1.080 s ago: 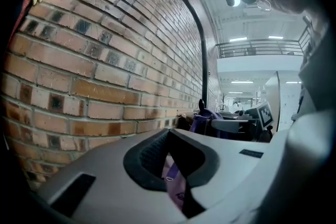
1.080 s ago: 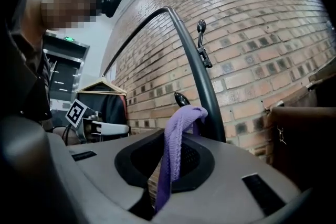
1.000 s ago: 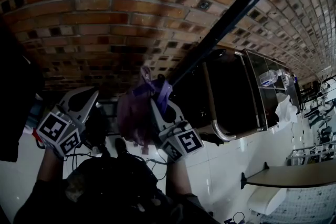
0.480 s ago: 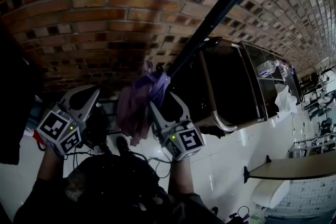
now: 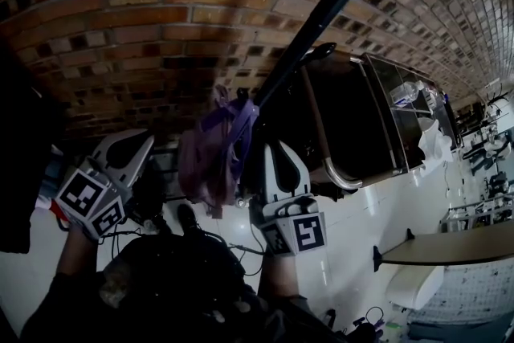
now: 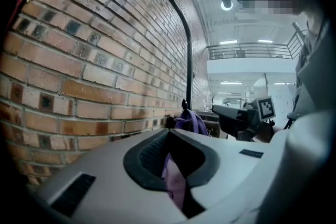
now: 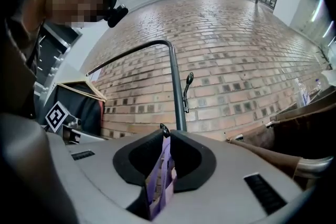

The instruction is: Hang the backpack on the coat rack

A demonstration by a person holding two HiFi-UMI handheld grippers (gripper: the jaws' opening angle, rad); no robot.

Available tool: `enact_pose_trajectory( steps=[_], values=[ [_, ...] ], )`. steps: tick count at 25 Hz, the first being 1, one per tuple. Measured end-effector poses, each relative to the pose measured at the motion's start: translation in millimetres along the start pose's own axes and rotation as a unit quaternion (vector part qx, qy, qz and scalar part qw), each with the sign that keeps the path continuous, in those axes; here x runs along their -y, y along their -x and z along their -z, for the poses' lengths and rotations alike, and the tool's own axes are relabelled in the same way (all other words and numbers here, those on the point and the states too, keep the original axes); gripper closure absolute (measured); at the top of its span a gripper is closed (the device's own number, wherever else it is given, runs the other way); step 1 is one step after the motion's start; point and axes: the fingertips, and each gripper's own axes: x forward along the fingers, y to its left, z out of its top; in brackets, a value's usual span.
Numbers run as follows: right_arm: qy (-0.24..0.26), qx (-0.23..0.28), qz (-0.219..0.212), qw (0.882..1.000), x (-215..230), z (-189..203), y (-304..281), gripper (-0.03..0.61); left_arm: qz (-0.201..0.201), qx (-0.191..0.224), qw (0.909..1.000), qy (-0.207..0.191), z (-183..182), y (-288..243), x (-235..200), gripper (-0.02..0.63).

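Observation:
The purple backpack [image 5: 207,161] hangs with its top loop over a hook low on the black coat rack pole [image 5: 321,20]. My right gripper [image 5: 277,150] is just right of the bag, and its jaws are closing. In the right gripper view the jaws [image 7: 165,131] pinch a lavender strap [image 7: 160,181], with the pole [image 7: 176,86] and a hook [image 7: 188,84] straight ahead. My left gripper [image 5: 140,142] stays left of the bag. In the left gripper view its jaws [image 6: 169,136] look shut with pinkish-purple fabric [image 6: 176,186] between them, and the hung bag [image 6: 191,120] shows beyond.
A brick wall [image 5: 161,12] stands right behind the rack. A dark cabinet with a metal rail [image 5: 353,132] is to the right. A wooden hanger with a dark garment [image 7: 79,92] hangs on the left. Below lie the white tiled floor [image 5: 361,229] and a low table [image 5: 450,265].
My right gripper has left the bag's top loop, shifted right and turned more upright. The loop now rests on the hook. The left gripper has kept its place.

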Motion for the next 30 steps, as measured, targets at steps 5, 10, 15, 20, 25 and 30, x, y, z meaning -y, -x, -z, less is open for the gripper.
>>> enact_pose_trajectory(
  steps=[5, 10, 15, 20, 25, 30],
  values=[
    [0.002, 0.0, -0.01, 1.0, -14, -1, -5, 0.578, 0.004, 0.008, 1.0, 0.004, -1, 2, 4, 0.577],
    [0.013, -0.012, -0.022, 1.0, -33, 5, -8, 0.58, 0.007, 0.002, 0.9999, 0.008, 4, 10, 10, 0.577],
    [0.034, -0.023, -0.025, 0.999, -58, 9, -2, 0.582, 0.01, -0.004, 0.9999, 0.008, 9, 28, 15, 0.577],
    [0.059, -0.038, -0.034, 0.997, -87, 17, 9, 0.583, 0.031, -0.006, 0.9995, 0.008, 14, 45, 26, 0.577],
    [0.059, -0.035, -0.027, 0.997, -99, 14, 31, 0.583, 0.039, -0.002, 0.9992, 0.0, 13, 59, 45, 0.577],
    [0.067, -0.03, -0.032, 0.997, -94, 6, 57, 0.583, 0.034, 0.002, 0.9994, -0.003, 16, 65, 72, 0.577]
  ],
)
